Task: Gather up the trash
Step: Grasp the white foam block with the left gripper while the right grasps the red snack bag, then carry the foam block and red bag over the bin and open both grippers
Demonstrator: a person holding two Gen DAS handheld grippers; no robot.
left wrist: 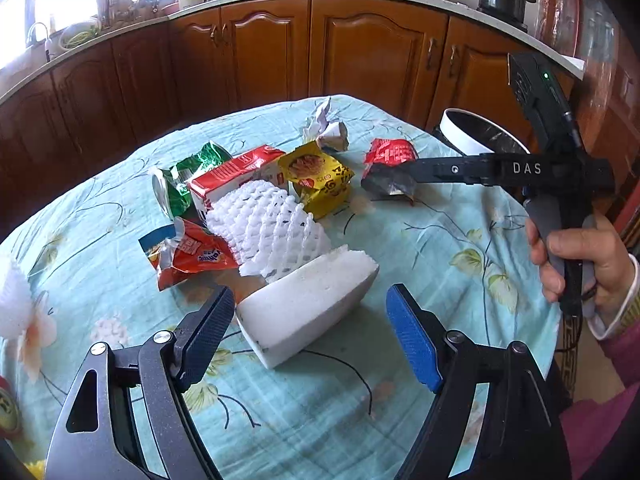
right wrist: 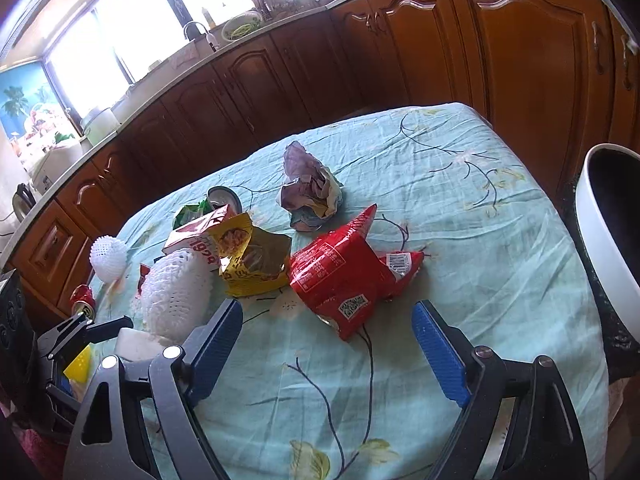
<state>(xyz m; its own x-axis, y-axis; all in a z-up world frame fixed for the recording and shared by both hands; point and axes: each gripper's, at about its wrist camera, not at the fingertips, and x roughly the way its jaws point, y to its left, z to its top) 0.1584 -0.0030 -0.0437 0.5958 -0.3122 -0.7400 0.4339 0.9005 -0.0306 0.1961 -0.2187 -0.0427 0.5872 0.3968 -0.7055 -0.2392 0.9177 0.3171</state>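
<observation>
Trash lies on the floral blue tablecloth [left wrist: 440, 248]. My left gripper [left wrist: 310, 336] is open, its fingers on either side of a white foam block [left wrist: 304, 308]. Behind the block are a white foam net [left wrist: 268, 228], an orange-red snack bag [left wrist: 188, 256], a red-white carton [left wrist: 236, 176], a green wrapper [left wrist: 188, 184], a yellow wrapper [left wrist: 320, 176] and crumpled paper [left wrist: 326, 128]. My right gripper [right wrist: 328, 336] is open, just short of a red wrapper [right wrist: 340, 280]. In the left wrist view its fingertips [left wrist: 416, 174] reach that red wrapper [left wrist: 390, 154].
A white-rimmed bin [right wrist: 604, 240] stands past the table's right edge; it also shows in the left wrist view [left wrist: 476, 132]. A red can [right wrist: 82, 300] and a second foam net [right wrist: 107, 258] sit at the table's left side. Wooden cabinets [left wrist: 360, 52] run behind.
</observation>
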